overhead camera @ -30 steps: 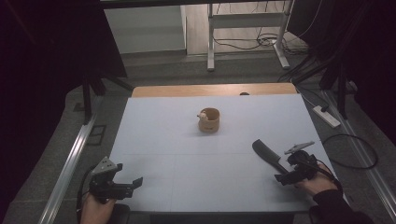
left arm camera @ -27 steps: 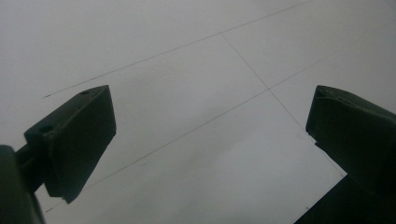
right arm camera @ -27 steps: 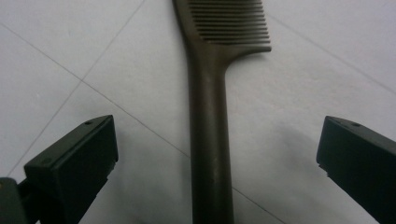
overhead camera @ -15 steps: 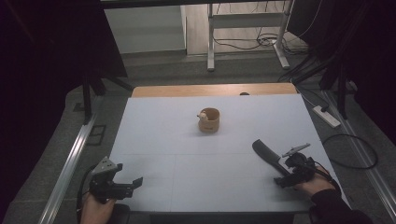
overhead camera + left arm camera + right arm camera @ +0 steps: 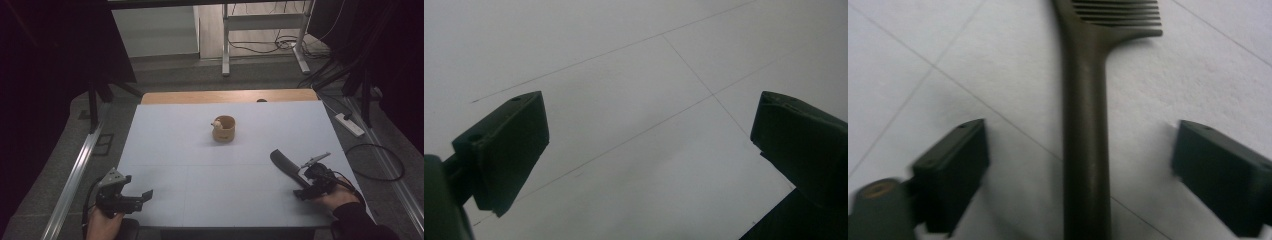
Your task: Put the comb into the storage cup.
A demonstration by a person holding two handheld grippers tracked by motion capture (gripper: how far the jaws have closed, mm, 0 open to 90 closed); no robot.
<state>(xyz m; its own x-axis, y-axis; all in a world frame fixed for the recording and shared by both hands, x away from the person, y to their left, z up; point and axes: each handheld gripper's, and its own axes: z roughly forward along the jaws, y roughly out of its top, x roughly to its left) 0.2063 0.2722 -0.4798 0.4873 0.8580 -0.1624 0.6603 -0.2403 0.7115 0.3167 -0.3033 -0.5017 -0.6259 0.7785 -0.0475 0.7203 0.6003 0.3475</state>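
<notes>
Item: dark slotted spatula [image 5: 1085,125], flat on table [image 5: 200,165], head toward 12 o'clock. Judged light, rigid, smooth; grip mid-handle. Right gripper [image 5: 1083,175] jaws just closing, straddling handle, not touching. Left gripper [image 5: 649,145] wide open, empty.

A small tan cup [image 5: 224,128] stands upright near the middle of the pale bench [image 5: 170,150], with something small and light at its rim, perhaps a figure, too small to tell. Thin lines cross the bench top. Beyond its far wooden edge, cables [image 5: 260,47] lie on the floor by a white frame [image 5: 226,40]. A power strip [image 5: 349,125] lies on the floor at right.
</notes>
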